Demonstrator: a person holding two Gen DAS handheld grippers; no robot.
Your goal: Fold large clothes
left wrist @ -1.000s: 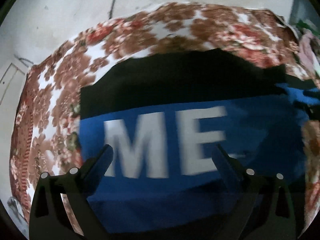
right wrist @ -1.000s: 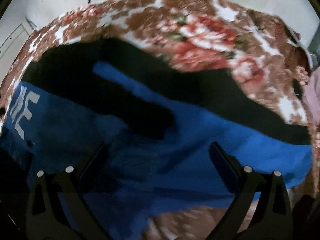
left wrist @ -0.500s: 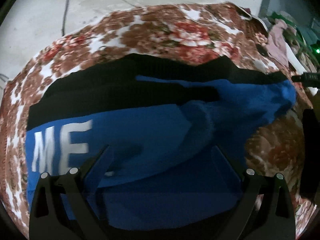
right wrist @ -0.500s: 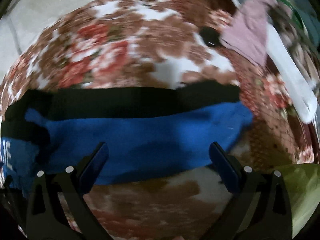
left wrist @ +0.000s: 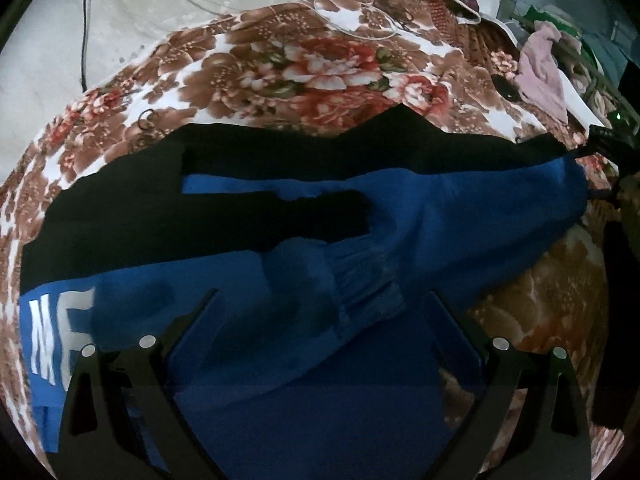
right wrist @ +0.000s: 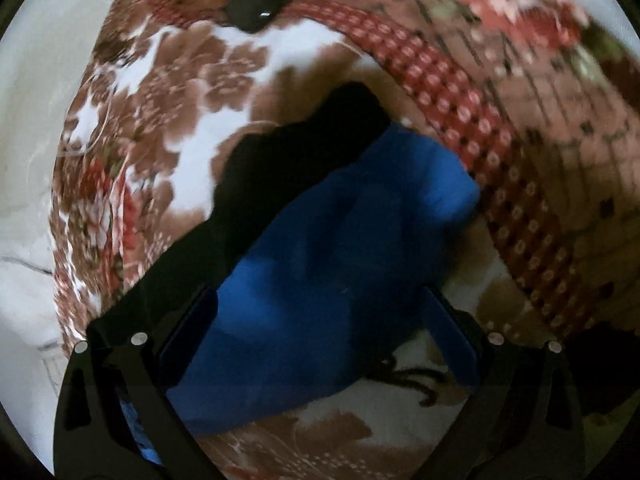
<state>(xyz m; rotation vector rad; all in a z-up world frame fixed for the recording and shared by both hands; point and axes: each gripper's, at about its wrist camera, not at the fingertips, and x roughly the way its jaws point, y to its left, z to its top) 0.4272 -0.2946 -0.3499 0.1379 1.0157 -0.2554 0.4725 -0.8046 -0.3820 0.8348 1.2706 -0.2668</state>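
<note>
A blue and black garment (left wrist: pixel 280 264) lies spread on a floral bedspread (left wrist: pixel 320 60); white letters (left wrist: pixel 52 336) sit at its left edge, left of the left gripper (left wrist: pixel 324 308), whose jaws stand wide apart over the blue cloth, holding nothing; ahead of it a black sleeve (left wrist: pixel 280 220) lies across the blue, and the garment's blue end (left wrist: pixel 540 196) reaches far right; a pink cloth (left wrist: pixel 540 72) lies beyond. In the blurred right wrist view, the right gripper (right wrist: pixel 320 308) is also spread wide and empty; the blue end (right wrist: pixel 360 240) lies between and ahead of its fingers, black fabric to the left, a small black object (right wrist: pixel 250 10) farther ahead.
</note>
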